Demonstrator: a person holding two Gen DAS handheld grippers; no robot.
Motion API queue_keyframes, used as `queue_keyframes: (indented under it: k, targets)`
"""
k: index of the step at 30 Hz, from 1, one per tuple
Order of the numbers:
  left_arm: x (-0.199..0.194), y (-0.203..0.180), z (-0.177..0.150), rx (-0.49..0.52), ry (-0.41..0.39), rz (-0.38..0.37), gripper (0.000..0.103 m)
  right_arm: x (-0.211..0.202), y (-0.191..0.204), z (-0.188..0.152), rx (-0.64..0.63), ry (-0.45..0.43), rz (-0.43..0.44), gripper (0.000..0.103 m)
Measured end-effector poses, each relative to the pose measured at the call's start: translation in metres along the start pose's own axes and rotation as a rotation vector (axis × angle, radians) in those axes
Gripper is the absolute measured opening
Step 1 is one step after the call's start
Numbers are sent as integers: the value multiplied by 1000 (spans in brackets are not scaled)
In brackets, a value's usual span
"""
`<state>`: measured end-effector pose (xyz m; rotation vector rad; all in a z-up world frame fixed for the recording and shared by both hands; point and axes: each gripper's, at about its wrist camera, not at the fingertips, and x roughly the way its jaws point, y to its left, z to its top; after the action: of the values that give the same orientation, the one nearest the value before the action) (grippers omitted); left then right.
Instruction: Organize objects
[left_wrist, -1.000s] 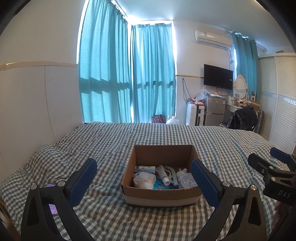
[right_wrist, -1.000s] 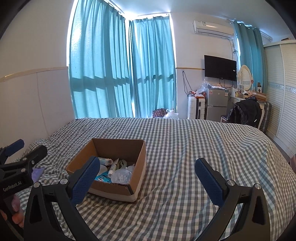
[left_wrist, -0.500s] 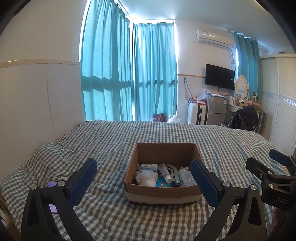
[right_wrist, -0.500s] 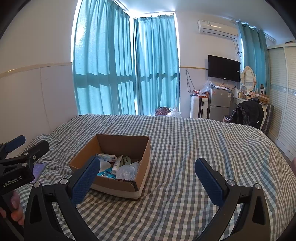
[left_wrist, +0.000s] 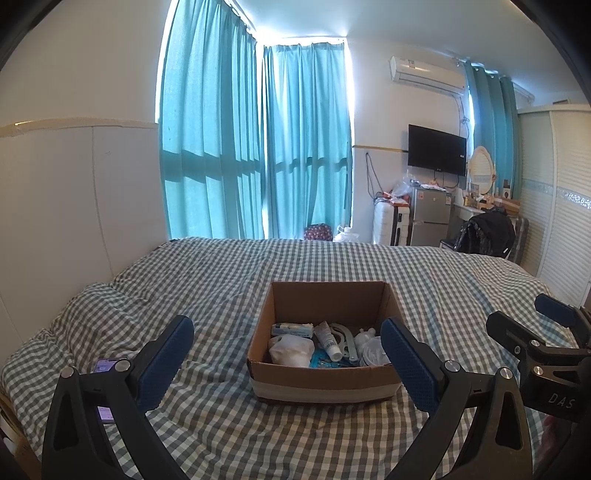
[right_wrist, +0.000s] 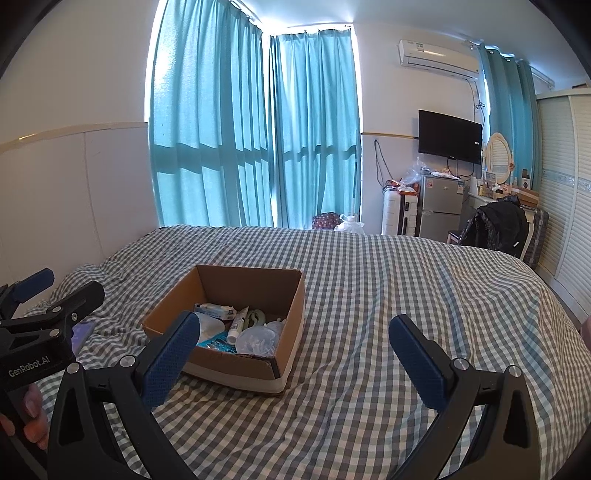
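An open cardboard box sits on the checked bed; it also shows in the right wrist view. Inside lie a white tube, a white crumpled bag, a flat white pack, a clear plastic piece and blue wrapping. My left gripper is open and empty, held above the bed just in front of the box. My right gripper is open and empty, to the right of the box.
A purple phone lies on the bed left of the box. A white headboard wall stands at left. Teal curtains, a fridge, a wall TV and a chair with a black jacket stand beyond the bed.
Both grippers have risen and drawn back slightly, so the box sits a little farther ahead and more to the right. Both stay open and empty.
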<state>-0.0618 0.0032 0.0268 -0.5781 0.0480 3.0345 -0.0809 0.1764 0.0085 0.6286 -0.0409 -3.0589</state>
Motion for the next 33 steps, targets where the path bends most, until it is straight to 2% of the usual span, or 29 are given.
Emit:
queue_keyframes:
  k: [33]
  targets:
    - [2,1,-2,14,10,9,103,3,9,-1,2,9,-12,103]
